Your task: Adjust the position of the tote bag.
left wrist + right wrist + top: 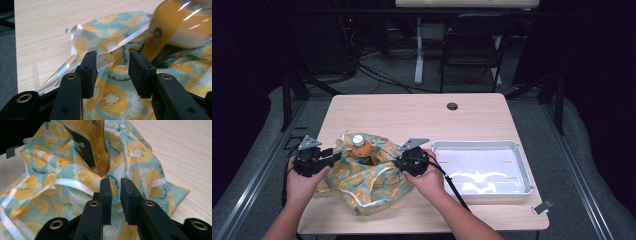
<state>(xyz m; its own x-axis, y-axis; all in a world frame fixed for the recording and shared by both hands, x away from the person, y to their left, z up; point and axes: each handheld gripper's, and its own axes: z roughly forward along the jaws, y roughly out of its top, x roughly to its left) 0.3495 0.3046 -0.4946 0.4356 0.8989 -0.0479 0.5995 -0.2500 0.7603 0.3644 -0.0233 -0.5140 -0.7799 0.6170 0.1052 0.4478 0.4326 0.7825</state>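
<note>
Item: fruit-print bag (367, 180), crumpled on the desk (412, 112) at about 7 o'clock from its centre, an orange bottle (361, 146) with white cap standing in its opening.

Left gripper (332, 159): at the bag's 9 o'clock edge, released, jaws wide with nothing pressed between them (left gripper view: bag rim (110, 50) beyond the pads).

Right gripper (396, 161): at the bag's 3 o'clock side, jaws slightly parted, no fabric pinched.

White tray (522, 165): 3 o'clock, well apart.
</note>
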